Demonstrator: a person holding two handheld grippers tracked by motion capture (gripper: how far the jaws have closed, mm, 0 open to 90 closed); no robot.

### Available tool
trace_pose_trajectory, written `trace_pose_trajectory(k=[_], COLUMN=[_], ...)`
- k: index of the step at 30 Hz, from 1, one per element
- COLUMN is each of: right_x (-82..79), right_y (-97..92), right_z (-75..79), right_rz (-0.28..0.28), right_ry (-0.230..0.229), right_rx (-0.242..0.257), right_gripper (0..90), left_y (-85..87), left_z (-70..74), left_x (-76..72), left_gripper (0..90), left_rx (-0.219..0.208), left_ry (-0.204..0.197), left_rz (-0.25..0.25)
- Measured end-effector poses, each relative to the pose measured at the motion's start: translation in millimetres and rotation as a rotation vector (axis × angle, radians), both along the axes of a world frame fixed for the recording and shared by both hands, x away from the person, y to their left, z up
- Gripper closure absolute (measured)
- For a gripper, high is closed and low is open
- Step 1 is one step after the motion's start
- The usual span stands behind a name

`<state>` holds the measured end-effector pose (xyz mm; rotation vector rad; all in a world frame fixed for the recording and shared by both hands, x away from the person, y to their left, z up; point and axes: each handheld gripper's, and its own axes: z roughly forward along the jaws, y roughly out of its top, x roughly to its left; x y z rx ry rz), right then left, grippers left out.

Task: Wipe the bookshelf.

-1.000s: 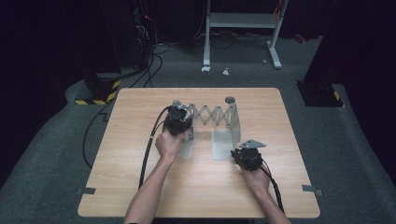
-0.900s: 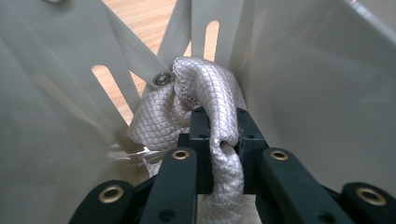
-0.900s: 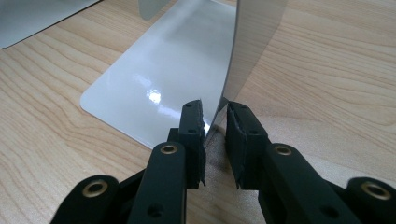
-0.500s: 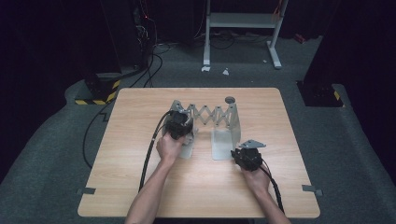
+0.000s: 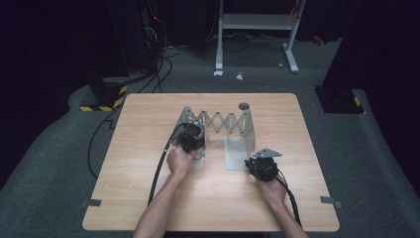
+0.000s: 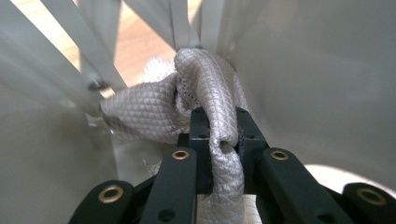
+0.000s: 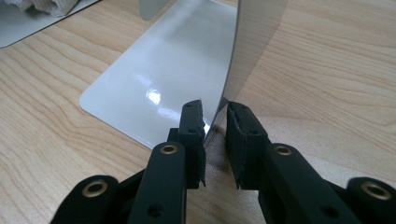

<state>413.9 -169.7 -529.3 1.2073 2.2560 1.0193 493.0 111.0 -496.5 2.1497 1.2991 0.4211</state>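
left gripper (image 5: 191, 140) clamped, right gripper (image 5: 262, 168) pinched

Pale wood-grain counter (image 5: 148, 198) sits mid-frame on grey carpeted floor (image 5: 54, 163); surroundings beyond are dark. White metal stand (image 5: 255, 22) at top centre, black cables (image 5: 163, 54) trailing across floor at upper left. Yellow-black hazard-striped block (image 5: 101, 101) left of counter; dark box (image 5: 341, 99) right.

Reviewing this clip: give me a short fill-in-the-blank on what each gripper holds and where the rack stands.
1. The left gripper is shut on a silvery ____.
2. The right gripper has its jaws on either side of the rack's upright ____ plate.
3. The rack stands on a ____ table.

Missing words: cloth; metal; wooden
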Motion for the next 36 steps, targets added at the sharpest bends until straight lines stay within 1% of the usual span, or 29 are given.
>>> trace_pose_trajectory(k=[1, 3, 6, 8, 9, 11, 14, 16, 19, 23, 24, 26, 28, 30, 33, 35, 36], right_x=[0.0, 0.2, 0.2, 0.2, 0.2, 0.3, 0.3, 0.3, 0.3, 0.3, 0.3, 0.4, 0.3, 0.3, 0.2, 0.2, 0.3], right_y=[0.0, -0.2, -0.3, -0.2, -0.2, -0.3, -0.3, -0.3, -0.4, -0.4, -0.4, -0.4, -0.4, -0.3, -0.2, -0.2, -0.3], right_z=[0.0, 0.0, 0.0, 0.0, 0.0, 0.0, 0.0, 0.0, 0.0, 0.0, 0.0, 0.0, 0.0, 0.0, 0.0, 0.0, 0.0], right_rz=[0.0, 0.001, 0.0, 0.0, 0.0, 0.0, 0.0, 0.0, 0.0, 0.0, -0.001, 0.001, 0.0, 0.0, 0.0, 0.0, 0.001], right_ry=[0.0, 0.0, 0.003, 0.003, 0.002, 0.002, 0.003, 0.003, 0.004, 0.004, 0.004, 0.002, 0.004, 0.002, 0.003, 0.002, 0.001], right_rx=[0.0, 0.001, 0.003, 0.003, 0.003, 0.003, 0.003, 0.003, 0.004, 0.004, 0.004, 0.003, 0.004, 0.003, 0.002, 0.002, 0.001], right_gripper=[76.9, 76.9, 76.9, 76.9, 76.9, 76.9, 76.9, 76.9, 76.9, 76.9, 76.9, 76.9, 76.9, 76.9, 76.9, 76.9, 76.9], left_y=[-0.1, 0.2, 2.7, 4.5, 4.5, 4.9, 3.1, 1.1, -0.7, 3.5, 4.9, 8.2, 10.4, 11.8, 10.2, 8.5, 7.5], left_z=[-1.4, -2.8, -4.2, -3.2, -2.6, -1.0, 0.1, -0.9, -4.2, -7.4, -8.1, -8.1, -9.0, -8.5, -5.8, -4.8, -4.8], left_x=[-1.2, -3.6, -9.7, -12.4, -13.0, -11.8, -5.4, -1.9, -2.5, -9.6, -12.3, -18.2, -24.4, -27.6, -25.4, -20.0, -16.8], left_gripper=[80.6, 80.6, 80.6, 80.6, 80.5, 80.4, 80.2, 80.1, 80.2, 80.3, 80.4, 80.4, 80.4, 80.4, 80.3, 80.3, 80.3], left_rx=[-0.007, -0.007, -0.018, -0.011, -0.022, -0.024, -0.004, -0.003, 0.001, 0.004, -0.006, -0.012, -0.023, -0.023, -0.018, -0.024, -0.02], left_ry=[0.003, 0.004, 0.025, 0.025, 0.026, 0.013, 0.0, 0.002, 0.011, 0.012, 0.015, 0.023, 0.021, 0.019, 0.0, 0.0, 0.001], left_rz=[0.001, -0.003, -0.011, -0.021, -0.015, -0.008, 0.0, 0.009, 0.008, -0.005, -0.007, -0.016, -0.022, -0.023, -0.018, -0.012, -0.011])
